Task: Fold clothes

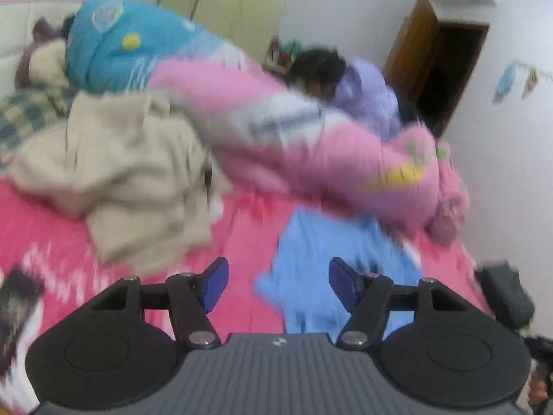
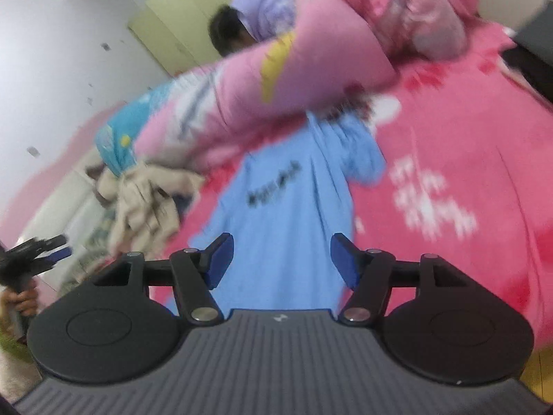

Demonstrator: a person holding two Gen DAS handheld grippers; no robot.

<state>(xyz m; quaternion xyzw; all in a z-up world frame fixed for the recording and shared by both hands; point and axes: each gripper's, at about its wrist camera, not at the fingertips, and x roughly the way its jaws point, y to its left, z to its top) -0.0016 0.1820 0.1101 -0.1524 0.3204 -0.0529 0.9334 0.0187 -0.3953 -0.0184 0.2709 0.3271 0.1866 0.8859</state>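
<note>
A light blue garment with dark lettering lies spread on the pink bedspread. Its far end runs under a rolled pink quilt. My left gripper hovers open above the bed, at the garment's left edge, holding nothing. Above the near part of the blue garment my right gripper is open and empty too. A beige garment lies crumpled to the left. Both views are motion-blurred.
A blue quilt part and checked cloth lie at the bed's far left. A person in a lilac hooded top is behind the quilt. A wooden door stands at back right. The left gripper and a hand show at the right view's left edge.
</note>
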